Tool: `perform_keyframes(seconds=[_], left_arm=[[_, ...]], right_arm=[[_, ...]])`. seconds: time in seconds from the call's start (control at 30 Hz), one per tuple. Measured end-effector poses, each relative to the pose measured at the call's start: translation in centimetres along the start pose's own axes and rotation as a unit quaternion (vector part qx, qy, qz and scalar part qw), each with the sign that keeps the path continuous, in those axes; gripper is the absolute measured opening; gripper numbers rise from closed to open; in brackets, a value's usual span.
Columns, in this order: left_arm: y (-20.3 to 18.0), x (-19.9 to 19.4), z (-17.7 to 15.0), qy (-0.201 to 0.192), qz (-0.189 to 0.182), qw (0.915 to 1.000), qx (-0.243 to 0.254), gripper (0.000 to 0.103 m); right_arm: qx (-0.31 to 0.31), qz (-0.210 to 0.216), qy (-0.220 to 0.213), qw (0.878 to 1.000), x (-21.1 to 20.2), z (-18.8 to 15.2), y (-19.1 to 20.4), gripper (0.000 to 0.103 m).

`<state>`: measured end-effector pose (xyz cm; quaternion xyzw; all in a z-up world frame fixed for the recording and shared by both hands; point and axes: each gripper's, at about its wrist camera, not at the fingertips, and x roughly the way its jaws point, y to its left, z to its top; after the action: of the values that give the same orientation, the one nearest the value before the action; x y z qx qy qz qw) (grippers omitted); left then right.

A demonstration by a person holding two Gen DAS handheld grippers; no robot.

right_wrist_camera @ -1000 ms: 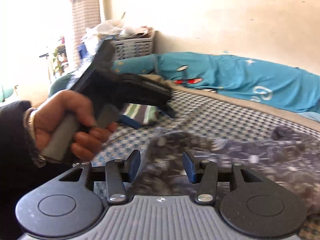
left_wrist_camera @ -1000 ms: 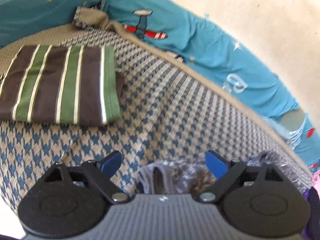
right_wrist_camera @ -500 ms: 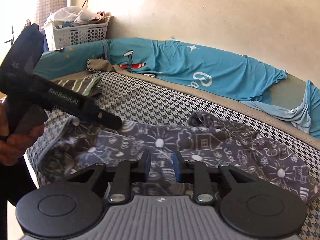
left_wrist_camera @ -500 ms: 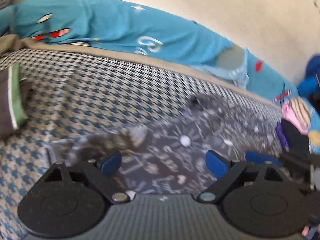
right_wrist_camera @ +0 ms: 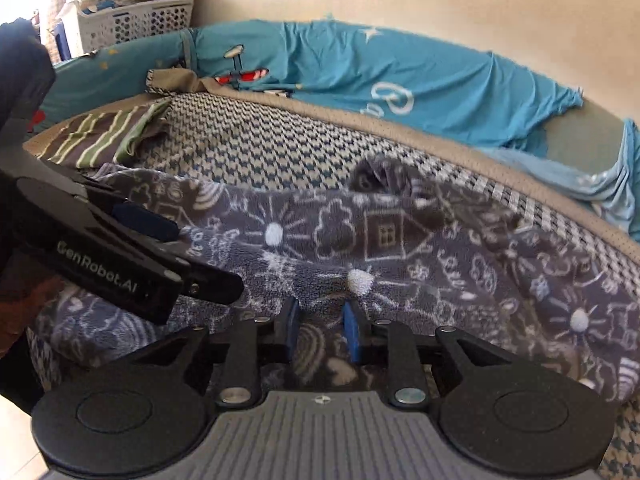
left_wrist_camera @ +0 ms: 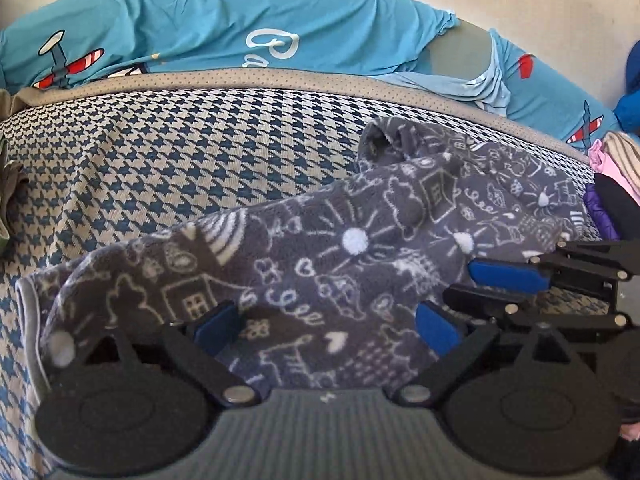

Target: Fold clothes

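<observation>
A grey fleece garment (left_wrist_camera: 352, 240) with white doodles lies spread and rumpled across the houndstooth bedcover (left_wrist_camera: 180, 152). My left gripper (left_wrist_camera: 328, 330) hovers over its near edge, jaws wide open, with fabric under both blue pads. In the right wrist view the left gripper (right_wrist_camera: 200, 256) comes in from the left, held by a hand (right_wrist_camera: 20, 312). My right gripper (right_wrist_camera: 321, 330) has its pads drawn close with a fold of the garment (right_wrist_camera: 400, 248) between them. The right gripper (left_wrist_camera: 460, 282) shows side-on at the garment's right end in the left wrist view.
A folded brown-and-green striped garment (right_wrist_camera: 108, 136) lies at the far left of the bed. Blue aeroplane-print bedding (left_wrist_camera: 240, 28) runs along the wall. A white laundry basket (right_wrist_camera: 136, 20) stands in the corner. More clothes are piled (left_wrist_camera: 616, 168) at the right.
The left wrist view swung right, from the striped folded garment to the grey one. The grey garment went from bunched to stretched out. The right fingers narrowed onto the fabric.
</observation>
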<state>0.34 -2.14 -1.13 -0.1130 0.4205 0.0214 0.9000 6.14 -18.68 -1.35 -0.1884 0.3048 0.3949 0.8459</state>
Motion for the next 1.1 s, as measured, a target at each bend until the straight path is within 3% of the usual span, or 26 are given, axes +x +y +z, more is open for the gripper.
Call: perform_keyframes(seconds=[0.3, 0.5, 0.83, 0.93, 1.1], left_arm=[[-0.9, 1.4, 0.0, -0.009, 0.023, 0.9996, 0.015, 0.103], [-0.2, 1.7, 0.0, -0.011, 0.015, 0.9998, 0.004, 0.103], [-0.5, 1.8, -0.2, -0.012, 0.02, 0.9996, 0.016, 0.103], [-0.5, 1.8, -0.3, -0.012, 0.022, 0.9996, 0.016, 0.103], [-0.4, 1.7, -0.2, -0.011, 0.017, 0.9998, 0.009, 0.103]], right_arm=[[-0.036, 0.006, 0.008, 0.999, 0.9, 0.0, 0.1, 0.024], [-0.052, 0.021, 0.012, 0.998, 0.6, 0.3, -0.1, 0.024], [0.004, 0.038, -0.03, 0.999, -1.8, 1.6, -2.4, 0.025], [0.029, 0.015, -0.044, 0.999, -1.5, 2.1, -3.1, 0.031], [0.011, -0.043, -0.055, 0.998, 0.0, 2.9, -2.5, 0.042]])
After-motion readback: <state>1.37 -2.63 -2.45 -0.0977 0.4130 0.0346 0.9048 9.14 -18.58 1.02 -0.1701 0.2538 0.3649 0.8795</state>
